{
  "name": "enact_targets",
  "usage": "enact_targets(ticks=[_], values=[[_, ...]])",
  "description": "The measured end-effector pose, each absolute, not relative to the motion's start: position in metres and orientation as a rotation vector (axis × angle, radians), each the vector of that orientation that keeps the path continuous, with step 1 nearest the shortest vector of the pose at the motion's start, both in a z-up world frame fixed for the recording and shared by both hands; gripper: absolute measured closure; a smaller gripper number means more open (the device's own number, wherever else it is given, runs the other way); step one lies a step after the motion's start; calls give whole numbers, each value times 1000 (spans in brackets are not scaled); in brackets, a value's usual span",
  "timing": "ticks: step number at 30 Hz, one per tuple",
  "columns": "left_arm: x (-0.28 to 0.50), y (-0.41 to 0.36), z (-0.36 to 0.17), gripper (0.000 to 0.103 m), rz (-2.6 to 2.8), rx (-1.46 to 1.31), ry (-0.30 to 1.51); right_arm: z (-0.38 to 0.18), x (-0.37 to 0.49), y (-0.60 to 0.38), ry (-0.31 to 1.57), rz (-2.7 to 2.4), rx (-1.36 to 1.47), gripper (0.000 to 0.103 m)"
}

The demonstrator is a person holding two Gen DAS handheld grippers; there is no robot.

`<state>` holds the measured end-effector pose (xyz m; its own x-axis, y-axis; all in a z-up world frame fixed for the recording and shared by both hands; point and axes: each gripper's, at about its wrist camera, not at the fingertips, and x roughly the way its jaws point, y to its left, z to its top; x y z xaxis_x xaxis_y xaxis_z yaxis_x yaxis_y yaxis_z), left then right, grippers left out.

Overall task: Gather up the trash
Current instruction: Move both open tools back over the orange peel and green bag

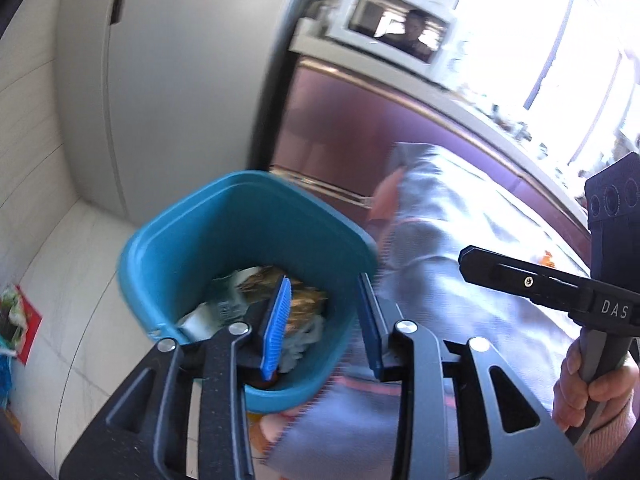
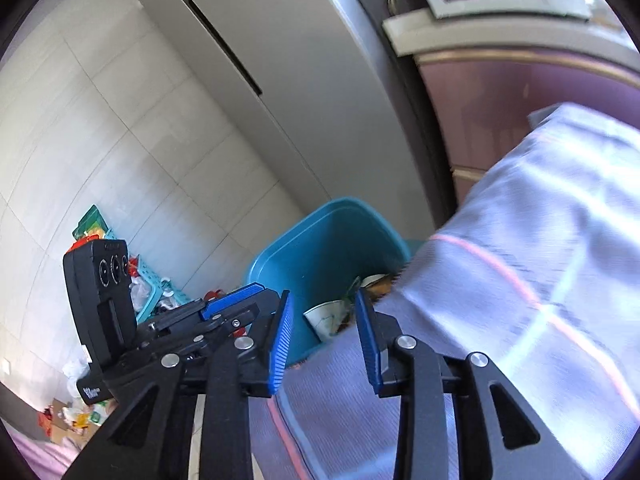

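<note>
Blue-padded left gripper (image 1: 322,320) empty; right gripper (image 1: 520,280) reads "DAS".

A pale tiled floor (image 2: 100,152) carries the teal bin (image 2: 316,248); scattered litter (image 2: 152,296) lies left of the bin.

Reads "DAS" in pale capitals on the black body of the right tool (image 1: 464,258), as seen from the left wrist. Shows small white lettering on the base of the left tool (image 2: 230,298) in the right wrist view, too blurred to read.
</note>
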<state>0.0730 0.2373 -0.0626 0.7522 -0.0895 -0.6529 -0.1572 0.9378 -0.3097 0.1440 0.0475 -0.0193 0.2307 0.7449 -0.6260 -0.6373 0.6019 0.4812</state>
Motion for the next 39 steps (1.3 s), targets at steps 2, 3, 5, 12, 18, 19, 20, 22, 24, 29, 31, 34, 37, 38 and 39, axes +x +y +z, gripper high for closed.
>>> enact_targets(ticks=[2, 3, 5, 12, 18, 19, 20, 22, 24, 29, 31, 34, 37, 38, 39], values=[[75, 222, -55, 68, -12, -338, 715, -11, 140, 26, 909, 930, 137, 70], [76, 213, -51, 67, -38, -324, 708, -7, 137, 13, 889, 909, 140, 70], [79, 195, -44, 65, -93, -303, 698, 0, 133, -9, 863, 872, 150, 67], [98, 122, -33, 61, -250, -225, 708, 7, 121, -92, 810, 704, 179, 66], [123, 57, -27, 59, -345, -155, 725, 1, 114, -163, 791, 548, 214, 65], [128, 47, -27, 59, -360, -143, 729, 0, 113, -175, 788, 519, 220, 65], [133, 36, -26, 59, -378, -131, 734, 0, 112, -187, 784, 490, 229, 64], [141, 18, -26, 57, -399, -109, 747, -2, 114, -210, 777, 442, 255, 64], [152, 2, -27, 55, -429, -99, 765, -3, 114, -230, 765, 393, 279, 64], [178, -37, -31, 55, -459, -58, 801, -5, 113, -274, 742, 282, 327, 64], [187, -46, -32, 54, -468, -48, 814, -6, 113, -288, 737, 247, 343, 62], [200, -59, -37, 52, -488, -55, 849, -9, 115, -308, 732, 187, 356, 57], [210, -67, -40, 52, -482, -53, 869, -15, 118, -327, 742, 147, 384, 56], [211, -68, -42, 51, -482, -53, 874, -17, 118, -331, 746, 139, 393, 55], [214, -70, -44, 51, -483, -51, 882, -20, 121, -335, 750, 129, 404, 54]])
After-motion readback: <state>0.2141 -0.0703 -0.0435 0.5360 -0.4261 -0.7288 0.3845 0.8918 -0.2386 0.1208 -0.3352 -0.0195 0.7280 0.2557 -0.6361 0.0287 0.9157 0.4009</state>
